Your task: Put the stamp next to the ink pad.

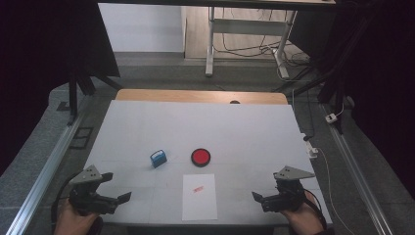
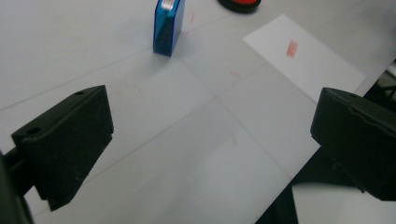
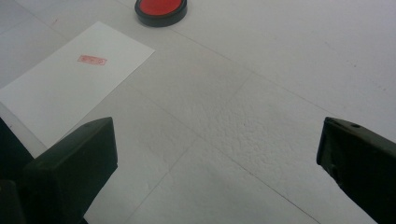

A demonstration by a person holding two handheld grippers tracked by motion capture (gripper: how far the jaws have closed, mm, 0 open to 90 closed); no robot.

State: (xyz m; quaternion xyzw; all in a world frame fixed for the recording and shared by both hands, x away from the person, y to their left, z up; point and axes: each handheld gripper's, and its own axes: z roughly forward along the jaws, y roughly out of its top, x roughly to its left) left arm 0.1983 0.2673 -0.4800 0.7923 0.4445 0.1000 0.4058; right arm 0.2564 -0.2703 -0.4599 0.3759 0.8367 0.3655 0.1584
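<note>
At the lower left of the high view the left gripper [image 1: 119,191] hangs over the worktop [image 1: 244,127] with its fingers [image 2: 65,140] wide apart and nothing between them. Right of it and higher, near the centre, the blue stamp [image 1: 158,158] stands upright; just right of that sits the red ink pad [image 1: 200,157]. Below the pad lies the paper [image 1: 199,197], a small red print [image 1: 198,189] on its upper half. At the lower right the right gripper [image 1: 262,195] rests with its fingers [image 3: 70,163] also spread and empty. The stamping looks done. To lift the stamp again, come in level, straddle its narrow blue sides and close squarely so it stays upright.
</note>
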